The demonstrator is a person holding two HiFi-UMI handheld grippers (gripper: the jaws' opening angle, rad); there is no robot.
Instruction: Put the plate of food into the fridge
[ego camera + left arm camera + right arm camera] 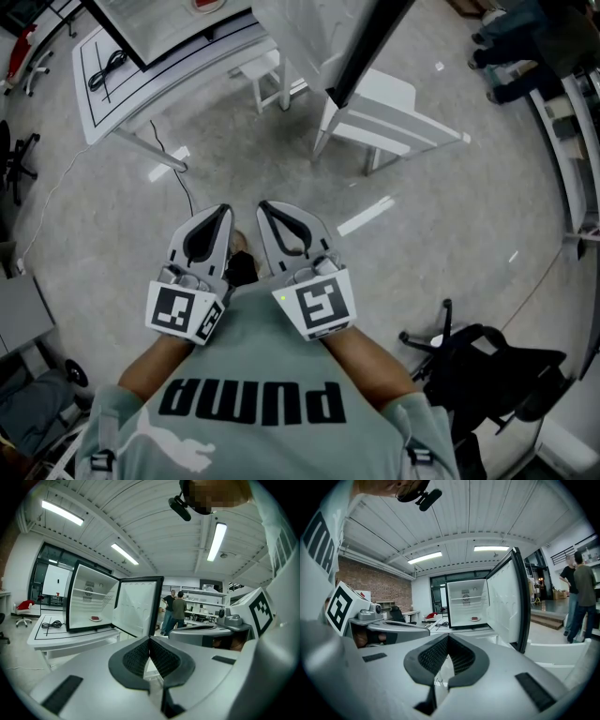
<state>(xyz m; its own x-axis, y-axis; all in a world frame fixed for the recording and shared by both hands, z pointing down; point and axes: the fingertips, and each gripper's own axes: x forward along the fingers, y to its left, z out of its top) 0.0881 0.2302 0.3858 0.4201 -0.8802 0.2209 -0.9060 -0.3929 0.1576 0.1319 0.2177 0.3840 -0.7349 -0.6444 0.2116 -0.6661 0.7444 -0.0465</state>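
Note:
A white plate of red food [95, 618] lies on the floor of the open small fridge [89, 603], which stands on a white table. The same plate [475, 618] shows small inside the fridge [466, 603] in the right gripper view. The fridge door [138, 607] stands swung wide open. My left gripper [224, 210] and right gripper [263, 205] are held side by side close to my chest, well back from the fridge. The left gripper [149, 642] is shut with nothing in it. The right gripper [448, 640] is shut and holds nothing either.
The white table [105, 105] carries a black cable [109, 69]. A white stool [267, 75] and a white bench [398, 117] stand on the floor between me and the fridge. A black office chair [492, 366] is at my right. Two people [174, 611] stand further back.

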